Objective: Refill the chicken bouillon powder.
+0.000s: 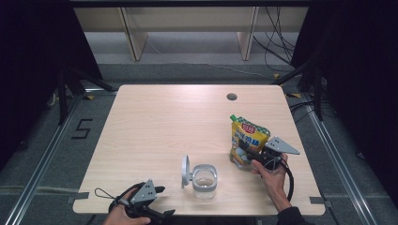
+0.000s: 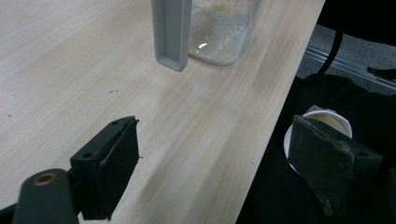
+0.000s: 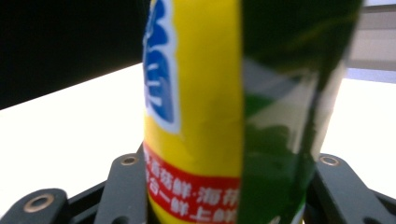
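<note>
Pale wood tabletop (image 1: 155,122) under bright light, dark drapes on both sides, cables trailing on the floor behind, and we're right in the action: the right gripper (image 1: 251,157) has its jaws on either side of the lower part of a yellow pouch (image 1: 247,136), which stands upright near the table's right edge, green cap at the top corner. From the right gripper view the pouch (image 3: 205,107) sits squarely between the two black jaws and both seem pressed to its sides, so I'd call that a pinch low on the body, probably the firmer spot for lifting and tipping. Just left of it, near the front edge, a clear jar (image 1: 204,180) waits with its grey hinged lid (image 1: 185,171) swung up and open, likely so something can be poured in. The left gripper (image 1: 157,201) hangs at the near left corner, jaws spread wide with nothing between them, seemingly parked close enough to steady the jar. In the left gripper view the jar (image 2: 224,32) is cut off at the top, its contents only a cloudy smear. Print on the pouch is too blurred to read, and whether that cap is on tight I can't tell
</note>
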A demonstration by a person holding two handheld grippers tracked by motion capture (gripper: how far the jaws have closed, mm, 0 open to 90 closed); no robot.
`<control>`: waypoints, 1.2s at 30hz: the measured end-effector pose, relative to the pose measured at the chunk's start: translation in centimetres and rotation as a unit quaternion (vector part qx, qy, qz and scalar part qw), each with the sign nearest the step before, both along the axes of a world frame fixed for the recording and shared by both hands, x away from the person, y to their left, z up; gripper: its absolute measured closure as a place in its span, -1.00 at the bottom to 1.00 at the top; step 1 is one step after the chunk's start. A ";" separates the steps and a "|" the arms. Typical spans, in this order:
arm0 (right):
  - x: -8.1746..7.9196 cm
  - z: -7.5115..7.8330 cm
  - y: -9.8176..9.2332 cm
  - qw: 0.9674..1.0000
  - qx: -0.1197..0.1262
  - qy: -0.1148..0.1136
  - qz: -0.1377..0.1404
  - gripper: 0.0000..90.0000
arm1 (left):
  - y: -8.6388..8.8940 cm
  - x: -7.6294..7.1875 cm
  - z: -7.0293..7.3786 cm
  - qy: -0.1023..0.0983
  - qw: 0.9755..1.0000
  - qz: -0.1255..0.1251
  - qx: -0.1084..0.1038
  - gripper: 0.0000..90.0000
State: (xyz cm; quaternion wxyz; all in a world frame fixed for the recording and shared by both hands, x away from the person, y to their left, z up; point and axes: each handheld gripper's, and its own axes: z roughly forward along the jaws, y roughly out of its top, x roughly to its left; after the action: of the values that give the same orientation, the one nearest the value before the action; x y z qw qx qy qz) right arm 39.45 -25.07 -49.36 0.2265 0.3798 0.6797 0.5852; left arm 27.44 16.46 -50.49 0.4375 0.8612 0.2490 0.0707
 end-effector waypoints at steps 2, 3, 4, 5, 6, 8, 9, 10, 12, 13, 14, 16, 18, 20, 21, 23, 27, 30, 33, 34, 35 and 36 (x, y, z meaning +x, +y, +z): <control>0.2 0.1 -0.1 1.000 -0.009 -0.026 0.004 0.19 | 0.1 0.0 0.0 0.000 1.000 -0.002 0.002 -0.65; 0.1 0.3 -0.1 1.000 -0.009 -0.023 0.012 0.19 | 0.1 0.0 0.0 -0.002 1.000 -0.001 0.001 -0.65; 0.0 0.4 -0.2 1.000 -0.014 -0.025 0.014 0.19 | 0.1 0.0 0.0 -0.002 1.000 0.000 0.001 -0.65; -0.1 0.5 -0.1 1.000 -0.010 -0.016 0.016 0.19 | 0.1 0.0 0.0 0.000 1.000 0.001 0.000 -0.65; -0.1 0.6 -0.2 0.999 -0.017 -0.033 0.011 0.20 | 0.1 0.0 0.0 0.000 1.000 0.001 -0.003 -0.65; -0.6 0.8 -0.3 1.000 -0.023 -0.020 0.008 0.20 | 0.1 0.0 0.1 -0.002 1.000 0.003 -0.001 -0.65; -0.6 0.9 -0.5 0.999 -0.032 -0.029 0.020 0.20 | 0.2 0.0 0.1 0.000 1.000 0.006 0.000 -0.65; -0.8 1.0 -0.5 0.999 -0.022 -0.027 0.018 0.20 | 0.2 0.0 0.1 0.000 1.000 0.006 -0.001 -0.65; -1.3 1.4 -0.7 0.999 -0.020 -0.019 0.015 0.21 | 0.2 0.1 0.1 -0.003 1.000 0.006 0.003 -0.65; -1.4 1.7 -0.9 0.999 -0.028 -0.025 0.021 0.21 | 0.3 0.1 0.1 -0.001 1.000 0.006 0.003 -0.65; -1.4 1.8 -1.1 0.999 -0.032 -0.040 0.017 0.21 | 0.3 0.1 0.1 -0.002 1.000 0.006 0.004 -0.65; -2.0 2.3 -1.3 0.999 -0.026 -0.038 0.010 0.21 | 0.2 0.0 0.1 0.001 1.000 0.006 -0.006 -0.65; -2.7 2.8 -1.4 0.999 -0.034 -0.034 0.008 0.21 | 0.2 0.0 0.1 -0.001 1.000 0.007 -0.007 -0.65; -3.5 3.3 -1.5 0.998 -0.044 -0.038 0.012 0.21 | 0.3 0.0 0.2 -0.002 1.000 0.010 -0.005 -0.65; -4.0 3.6 -1.5 0.998 -0.054 -0.035 0.012 0.21 | 0.4 0.0 0.2 -0.005 1.000 0.010 0.000 -0.65; -4.6 3.9 -1.5 0.997 -0.063 -0.047 0.022 0.21 | 0.4 0.1 0.2 -0.005 1.000 0.010 0.003 -0.65; -6.4 4.6 -1.4 0.992 -0.106 -0.064 0.022 0.23 | 0.4 0.1 0.2 -0.001 1.000 0.012 -0.003 -0.65; -7.1 5.1 -1.3 0.987 -0.130 -0.089 0.036 0.25 | 0.4 0.1 0.1 0.000 1.000 0.013 -0.001 -0.65; -7.9 5.4 -0.8 0.981 -0.158 -0.100 0.043 0.25 | 0.4 0.1 0.1 0.001 1.000 0.014 -0.002 -0.65; -8.2 5.4 -0.6 0.981 -0.164 -0.096 0.045 0.26 | 0.4 0.2 0.1 0.000 1.000 0.014 0.000 -0.65; -8.4 5.5 -0.4 0.980 -0.168 -0.097 0.049 0.26 | 0.4 0.2 0.1 -0.002 1.000 0.013 0.003 -0.65; -8.6 5.5 -0.3 0.978 -0.177 -0.104 0.048 0.26 | 0.4 0.2 0.1 -0.002 1.000 0.013 0.004 -0.65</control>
State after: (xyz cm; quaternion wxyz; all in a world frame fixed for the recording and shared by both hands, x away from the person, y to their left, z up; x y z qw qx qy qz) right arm 30.89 -25.40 -43.84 0.3307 0.2377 0.7627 0.5025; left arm 27.67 16.91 -50.41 0.4340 0.8592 0.2593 0.0793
